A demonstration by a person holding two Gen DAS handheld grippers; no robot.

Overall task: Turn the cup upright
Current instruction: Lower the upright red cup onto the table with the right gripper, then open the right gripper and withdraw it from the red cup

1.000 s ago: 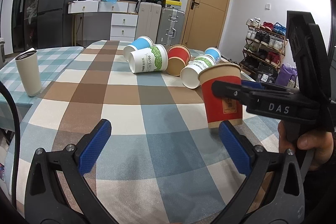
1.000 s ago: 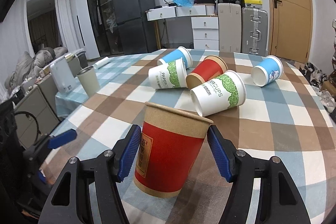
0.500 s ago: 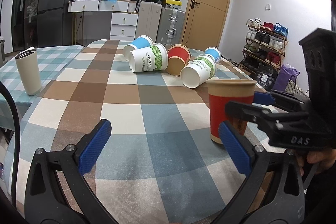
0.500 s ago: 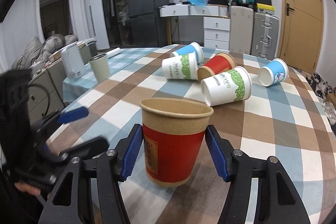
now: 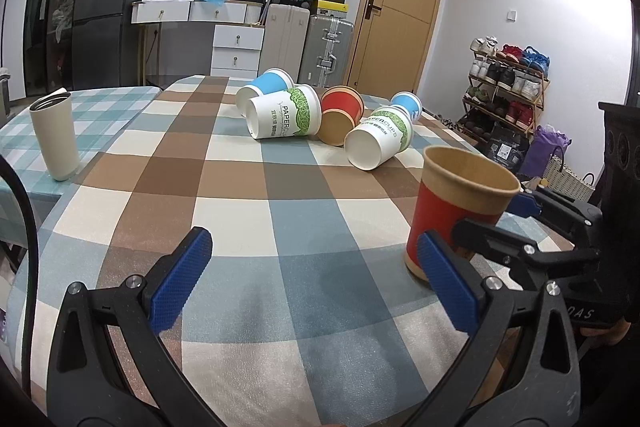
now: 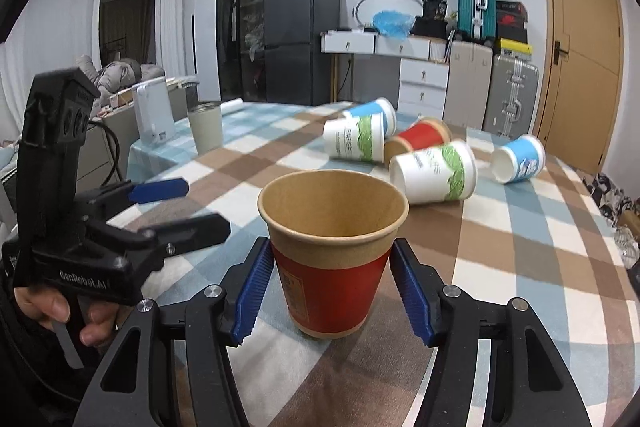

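Since a second ago, the red cup [image 6: 332, 251] has gone from a tilt to standing upright, mouth up, on the checked tablecloth [image 5: 280, 227], and the right gripper's pads have drawn slightly away from its sides.

Going left to right in the left wrist view: a cream tumbler [image 5: 54, 135] stands far left, well apart from everything. The left gripper [image 5: 316, 275] hangs spread wide and empty over bare cloth. Beyond it lies a cluster of tipped paper cups [image 5: 320, 115], white, blue and red, all on their sides. At the right stands the red cup [image 5: 460, 215], with the right gripper [image 5: 488, 223] reaching in around it.

In the right wrist view the cup sits squarely between the blue pads [image 6: 256, 283], its long axis vertical, straight ahead of the right gripper [image 6: 332, 291]. A thin gap seems to show on each side, so I judge the jaws released, or only just brushing the paper.

That makes the next move simple, I think: the right gripper backs straight out without nudging the light cup. The left gripper is farther off, and nearer to the tipped cups.
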